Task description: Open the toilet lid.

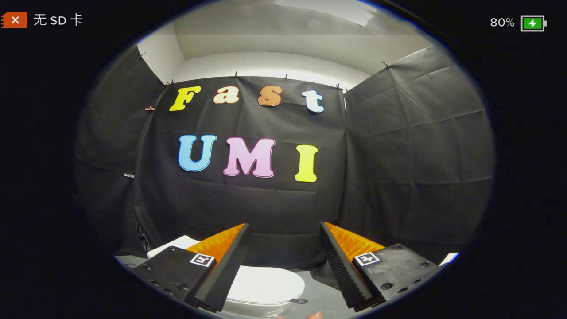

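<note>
A white toilet sits low on the floor below the fingers, its oval lid lying shut and flat. My gripper hangs above it, fingers spread wide apart with nothing between them. The left finger covers the lid's left side, and the right finger stands beyond the lid's right edge. A small dark tab sticks out at the lid's near right rim. The white tank top peeks out behind the left finger.
Black cloth walls close in the booth behind and on both sides of the toilet. Grey floor shows to the right of the lid. A fingertip of a person's hand pokes in just below the lid.
</note>
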`<control>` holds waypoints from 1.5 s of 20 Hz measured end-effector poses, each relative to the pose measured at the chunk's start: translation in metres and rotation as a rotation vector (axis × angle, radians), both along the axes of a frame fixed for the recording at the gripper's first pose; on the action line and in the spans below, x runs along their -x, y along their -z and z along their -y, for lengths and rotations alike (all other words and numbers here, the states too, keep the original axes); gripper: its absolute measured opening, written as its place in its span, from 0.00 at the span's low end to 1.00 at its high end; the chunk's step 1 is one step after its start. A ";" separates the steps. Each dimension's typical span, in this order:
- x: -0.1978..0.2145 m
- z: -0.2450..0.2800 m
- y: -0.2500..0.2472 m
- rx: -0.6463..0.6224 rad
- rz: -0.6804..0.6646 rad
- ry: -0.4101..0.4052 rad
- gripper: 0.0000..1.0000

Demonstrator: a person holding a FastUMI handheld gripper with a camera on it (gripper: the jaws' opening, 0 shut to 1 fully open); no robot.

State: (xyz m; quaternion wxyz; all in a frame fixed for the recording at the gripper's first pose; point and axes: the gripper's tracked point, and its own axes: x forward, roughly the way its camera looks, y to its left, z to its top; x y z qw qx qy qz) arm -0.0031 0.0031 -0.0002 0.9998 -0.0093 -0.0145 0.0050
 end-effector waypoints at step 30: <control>-0.052 0.025 0.230 -0.051 -0.150 -0.148 0.99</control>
